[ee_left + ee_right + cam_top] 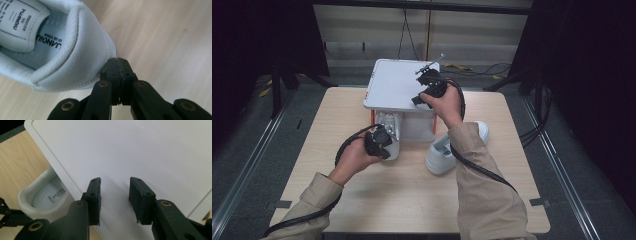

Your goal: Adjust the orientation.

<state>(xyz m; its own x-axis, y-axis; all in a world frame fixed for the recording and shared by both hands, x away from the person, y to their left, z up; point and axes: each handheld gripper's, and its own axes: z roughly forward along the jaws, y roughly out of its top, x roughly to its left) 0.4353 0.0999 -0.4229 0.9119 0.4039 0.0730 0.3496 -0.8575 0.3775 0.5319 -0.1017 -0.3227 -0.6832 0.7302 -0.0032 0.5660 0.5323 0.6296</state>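
1. White shoe (62,50) on table (162,30), under white box lid (394,85); long axis running toward box, heel toward person.
2. Heel just left of left gripper (119,65); fingers (112,71) pressed together, gripping nothing.
3. Right gripper (115,195) over lid, fingers (140,197) partly apart, empty.

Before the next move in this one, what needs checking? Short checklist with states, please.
1. Left claw grips the white leather sneaker: not ok; jaws shut beside its heel, nothing between them.
2. That sneaker upright: ok; opening faces up.
3. Right claw open: ok; jaws stand apart over the white flat box lid.
4. Right claw touching the lid: cannot tell.
5. Second white sneaker out of the way: ok; it lies on the light wooden table beside the box.
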